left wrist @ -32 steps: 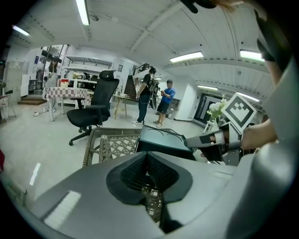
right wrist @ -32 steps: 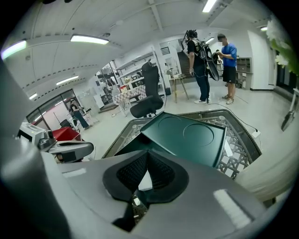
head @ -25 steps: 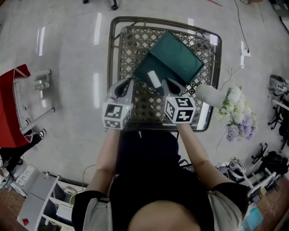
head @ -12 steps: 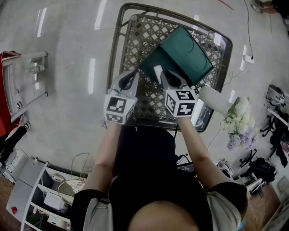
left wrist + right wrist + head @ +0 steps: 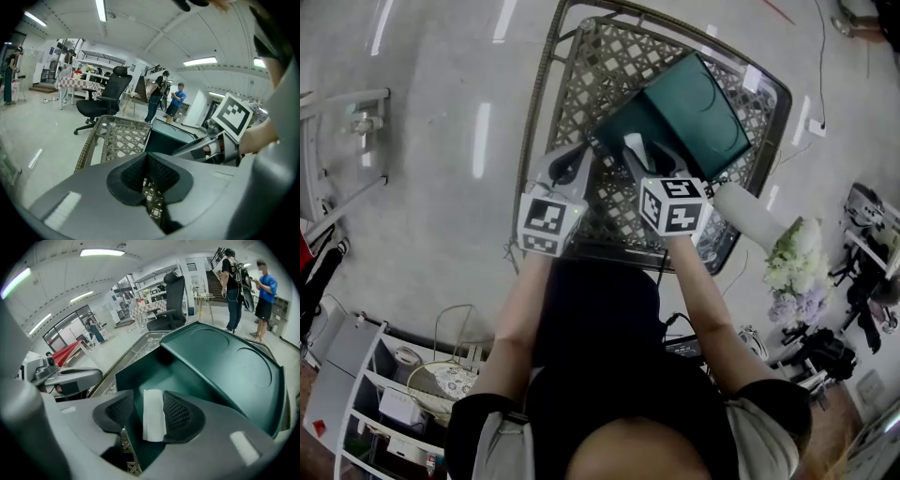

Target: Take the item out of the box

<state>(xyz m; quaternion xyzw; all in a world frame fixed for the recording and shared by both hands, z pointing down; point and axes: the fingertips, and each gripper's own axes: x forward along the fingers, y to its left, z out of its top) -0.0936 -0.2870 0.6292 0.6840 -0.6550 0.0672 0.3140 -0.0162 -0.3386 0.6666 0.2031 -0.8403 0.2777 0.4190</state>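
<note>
Green box [image 5: 698, 112] lies open on wicker table [image 5: 572, 84] | white block [image 5: 632, 146] at its near edge, not out yet | right gripper [image 5: 149, 414] jaws opening around block, likely to grab | left gripper [image 5: 147, 177] jaws closed, empty, waiting beside.

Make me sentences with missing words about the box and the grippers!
1. The box is coloured ____.
2. Its lid is ____.
3. The item between the right gripper's jaws is ____.
4. The left gripper holds ____.
Missing words: green; open; white; nothing.
The right gripper's jaws are opening.
</note>
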